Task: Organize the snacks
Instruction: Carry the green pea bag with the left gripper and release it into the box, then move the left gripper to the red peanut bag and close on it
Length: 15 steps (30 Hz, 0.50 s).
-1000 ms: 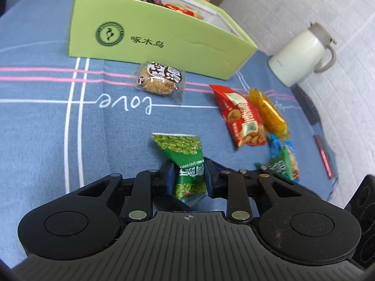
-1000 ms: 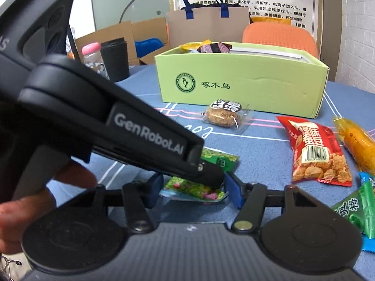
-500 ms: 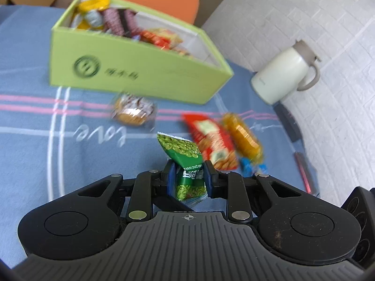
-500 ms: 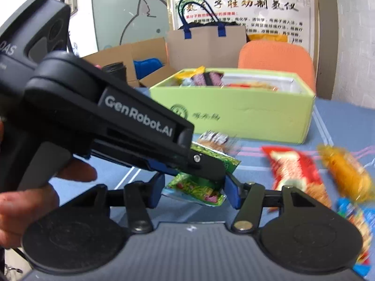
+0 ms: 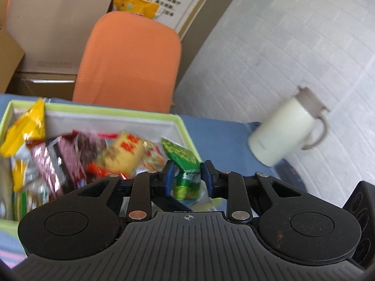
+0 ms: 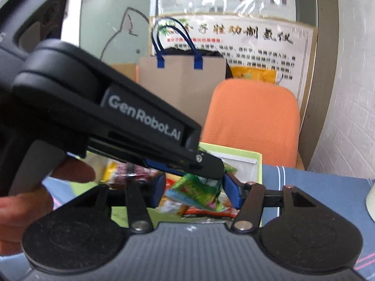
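Between the blue, flat pads of the left hand-held gripper point(image 5: 187, 178) a glossy green pea packet point(image 5: 185, 164) is seen; the jaws have just been opening, a narrow gap shows on either side of the crinkled foil, and firm pinching cannot be told. The packet stands upright, its printed top fanned out above the pads, over the right end of the green box point(image 5: 185, 128). The gripper body is moulded from matte black plastic, ribbed in the middle, with two round discs and slim linkage bars fastened by metal rivets. The box is made of thin lime-green card with a pale lining, rectangular and open-topped; it is filled with a blurred heap of shiny wrappers, among them a yellow pouch point(image 5: 28, 126) and a dark red striped pack point(image 5: 70, 154). By the right hand-held gripper point(image 6: 194, 192) a softer green and pink snack bag point(image 6: 199, 192) is framed between wider-set blue pads; its jaws have also just been opening, with the bag lying slantwise across the gap above the box's right corner point(image 6: 255, 161). A person's hand point(image 6: 35, 201) is wrapped round the left tool's handle. The counter point(image 5: 222, 138) is covered in blue woven cloth. A smooth cream jug point(image 5: 286, 131) with a grey lid stands on it, well apart from the box. Behind, an orange knit-textured chair back point(image 5: 129, 61) and a brown paper bag point(image 6: 182, 89) with blue handles are seen.
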Tool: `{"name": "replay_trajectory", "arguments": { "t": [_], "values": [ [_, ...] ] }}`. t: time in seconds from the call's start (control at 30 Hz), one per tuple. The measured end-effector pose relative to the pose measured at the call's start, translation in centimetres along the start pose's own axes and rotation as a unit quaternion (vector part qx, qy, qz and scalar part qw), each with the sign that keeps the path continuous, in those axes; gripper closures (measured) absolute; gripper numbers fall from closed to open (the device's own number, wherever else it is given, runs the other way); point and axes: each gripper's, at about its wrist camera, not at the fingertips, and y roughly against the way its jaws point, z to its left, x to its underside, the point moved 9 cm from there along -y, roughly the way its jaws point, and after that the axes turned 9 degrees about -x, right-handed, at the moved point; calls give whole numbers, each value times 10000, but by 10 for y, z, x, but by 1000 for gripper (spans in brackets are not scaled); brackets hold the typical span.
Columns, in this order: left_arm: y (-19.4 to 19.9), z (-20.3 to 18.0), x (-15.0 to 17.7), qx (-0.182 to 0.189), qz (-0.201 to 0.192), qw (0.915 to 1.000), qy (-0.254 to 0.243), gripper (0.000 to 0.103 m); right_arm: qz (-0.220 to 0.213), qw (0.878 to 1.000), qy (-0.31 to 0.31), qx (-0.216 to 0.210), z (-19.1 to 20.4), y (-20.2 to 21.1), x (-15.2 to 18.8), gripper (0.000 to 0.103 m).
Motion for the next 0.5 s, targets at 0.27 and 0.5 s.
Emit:
{"name": "replay_trajectory", "arguments": {
  "t": [0.27, 0.5],
  "values": [
    [46, 15, 10, 50, -496, 9988, -15, 55, -513, 9981, 29, 342, -6, 79, 18, 9],
    [70, 25, 101, 41, -143, 9999, 16, 47, 500, 9977, -425, 157, 13, 75, 101, 9]
  ]
}}
